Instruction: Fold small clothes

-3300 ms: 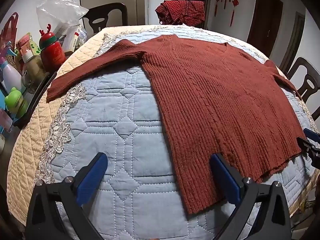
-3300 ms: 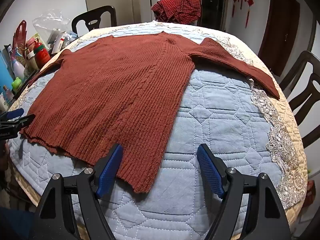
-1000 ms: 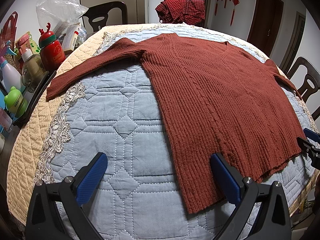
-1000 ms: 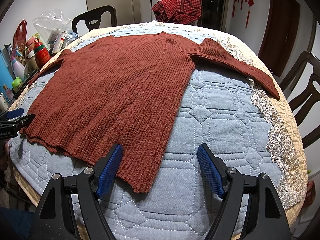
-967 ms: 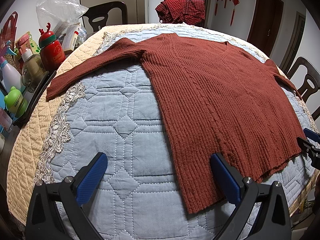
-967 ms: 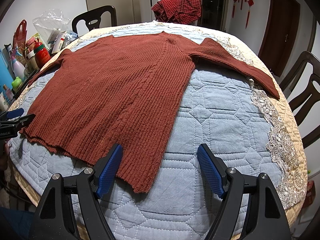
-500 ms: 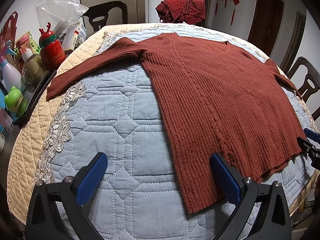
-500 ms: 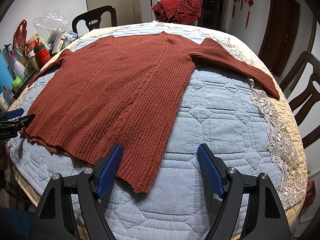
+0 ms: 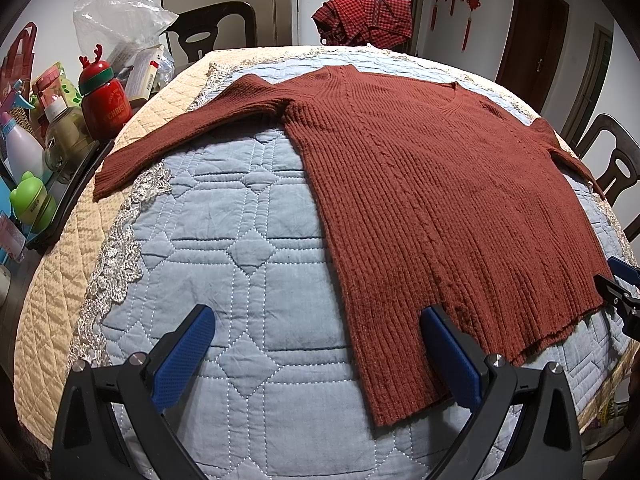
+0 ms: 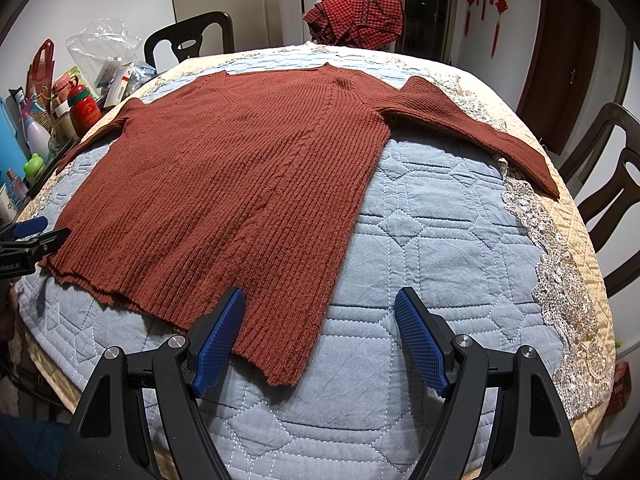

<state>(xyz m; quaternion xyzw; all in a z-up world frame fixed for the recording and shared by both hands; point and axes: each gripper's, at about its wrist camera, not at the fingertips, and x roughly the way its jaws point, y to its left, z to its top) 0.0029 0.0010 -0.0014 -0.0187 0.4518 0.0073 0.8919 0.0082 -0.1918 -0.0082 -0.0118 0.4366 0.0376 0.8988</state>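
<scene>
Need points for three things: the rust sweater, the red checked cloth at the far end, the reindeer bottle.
rust sweater [image 9: 420, 184], left wrist view, middle of the ribbed body.
red checked cloth [image 10: 356, 20], right wrist view, middle of the bundle.
reindeer bottle [image 9: 106, 98], left wrist view, red body below the green band.

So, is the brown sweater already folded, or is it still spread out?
Spread out. The sweater lies flat on the quilt, both sleeves extended sideways, hem unfolded, no part doubled over.

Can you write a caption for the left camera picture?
Open left gripper over the flat rust-red sweater on a blue quilt.
</scene>
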